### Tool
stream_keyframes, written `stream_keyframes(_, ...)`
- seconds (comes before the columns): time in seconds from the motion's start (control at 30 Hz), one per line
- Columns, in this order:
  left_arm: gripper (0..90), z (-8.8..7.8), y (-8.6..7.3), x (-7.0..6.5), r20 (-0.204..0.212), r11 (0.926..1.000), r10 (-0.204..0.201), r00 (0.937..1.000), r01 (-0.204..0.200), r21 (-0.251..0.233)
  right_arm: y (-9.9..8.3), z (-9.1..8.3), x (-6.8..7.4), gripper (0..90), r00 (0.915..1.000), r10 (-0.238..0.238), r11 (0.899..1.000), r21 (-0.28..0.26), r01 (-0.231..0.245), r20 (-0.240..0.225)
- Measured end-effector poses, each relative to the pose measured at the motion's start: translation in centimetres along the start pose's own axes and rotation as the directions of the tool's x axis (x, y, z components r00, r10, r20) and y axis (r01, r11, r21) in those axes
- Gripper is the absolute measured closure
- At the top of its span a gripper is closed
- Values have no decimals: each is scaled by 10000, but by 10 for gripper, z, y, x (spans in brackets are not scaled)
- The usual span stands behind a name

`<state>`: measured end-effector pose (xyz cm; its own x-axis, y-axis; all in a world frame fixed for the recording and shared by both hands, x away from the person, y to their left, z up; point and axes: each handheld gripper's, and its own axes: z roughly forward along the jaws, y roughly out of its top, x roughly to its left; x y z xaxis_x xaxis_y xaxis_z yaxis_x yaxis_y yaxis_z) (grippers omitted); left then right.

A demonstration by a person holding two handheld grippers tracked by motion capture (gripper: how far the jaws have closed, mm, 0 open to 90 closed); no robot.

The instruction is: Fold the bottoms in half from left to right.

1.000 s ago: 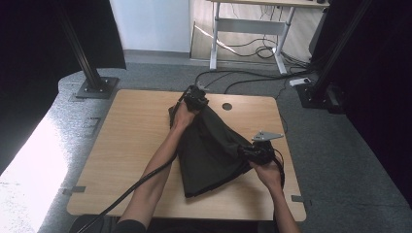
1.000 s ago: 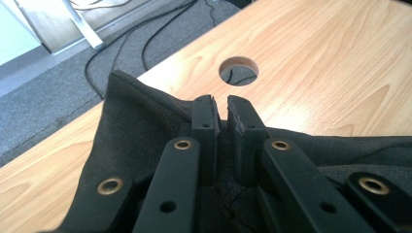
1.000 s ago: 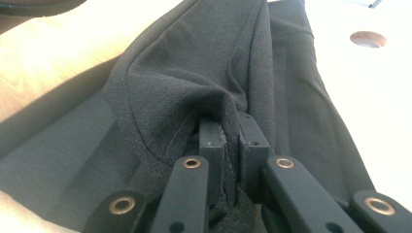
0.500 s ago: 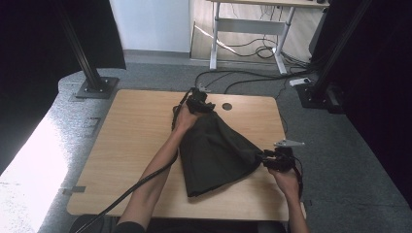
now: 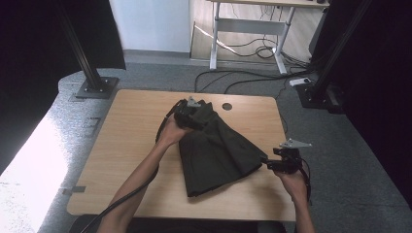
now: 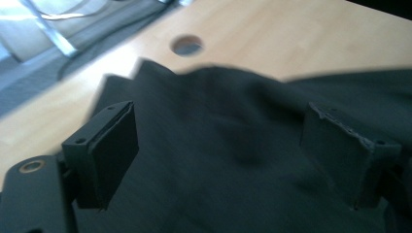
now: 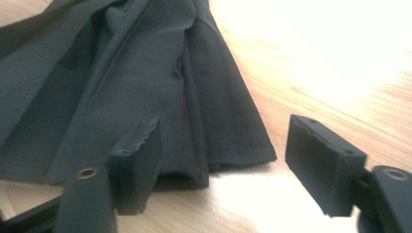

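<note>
A dark cloth (image 5: pixel 216 153) lies spread on the table (image 5: pixel 126 145), narrow at the far end and wide toward the near edge. The left gripper (image 5: pixel 190 114) sits over the narrow far end, close to a round hole (image 5: pixel 227 106) in the tabletop. The right gripper (image 5: pixel 278 162) is at the cloth's right corner, by the table's right edge (whether it touches the fabric cannot be told). Both sets of jaws have just been opening. Two forearms enter from below.
</note>
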<state>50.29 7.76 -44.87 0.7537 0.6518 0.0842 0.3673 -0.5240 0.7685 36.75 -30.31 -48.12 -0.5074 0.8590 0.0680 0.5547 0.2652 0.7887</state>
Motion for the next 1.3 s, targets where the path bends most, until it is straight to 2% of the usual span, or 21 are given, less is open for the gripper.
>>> stream_keyframes(0.07,98,-9,-11,-8,72,10000,73,9999,-73,62,2,3,1,254,10000,-19,10000,-10,19,-5)
stream_keyframes(0.1,45,-14,-17,-13,45,10000,56,10000,-56,53,5,9,2,232,10000,10,10000,23,-10,-23)
stream_keyframes(0.27,18,-30,-51,-36,479,9993,-377,9981,377,-1,9,26,9,211,9999,-56,9995,323,61,-156)
stream_keyframes(0.33,0,-34,-65,-47,463,9987,-513,9976,512,20,10,36,13,190,9995,-156,9991,398,167,-277)
stream_keyframes(0.4,0,-37,-79,-58,638,9979,-645,9959,638,140,12,45,14,168,9995,-196,9990,388,206,-264)
stream_keyframes(0.47,0,-38,-92,-71,606,9974,-671,9959,653,319,13,55,14,152,9998,-113,9986,519,120,-148)
stream_keyframes(0.57,0,-39,-109,-88,454,9970,-497,9977,469,621,10,70,11,165,9999,-169,9962,852,171,-30)
stream_keyframes(0.67,0,-36,-122,-97,345,9953,-432,9985,400,883,2,79,9,255,9997,-136,9937,1112,158,-206)
stream_keyframes(0.77,0,-34,-130,-94,212,9943,-459,9987,437,968,-8,87,11,341,9986,-191,9882,1512,263,-490)
stream_keyframes(0.83,0,-34,-134,-89,192,9935,-528,9984,506,1018,-12,87,12,376,9980,183,9910,1338,-101,-598)
stream_keyframes(0.97,0,-39,-140,-77,-147,9921,-511,9986,524,1137,-15,82,26,421,9977,303,9901,1386,-216,-611)
stream_keyframes(1.03,0,-44,-143,-68,-465,9918,-474,9978,526,1163,-17,80,36,426,9974,363,9887,1478,-267,-625)
stream_keyframes(1.13,0,-51,-149,-51,-980,9898,-511,9939,635,1276,-20,76,56,426,9969,201,9873,1584,-79,-757)
stream_keyframes(1.3,0,-62,-160,-21,-1446,9861,-841,9859,1033,1305,-24,74,96,423,9957,-261,9863,1602,402,-894)
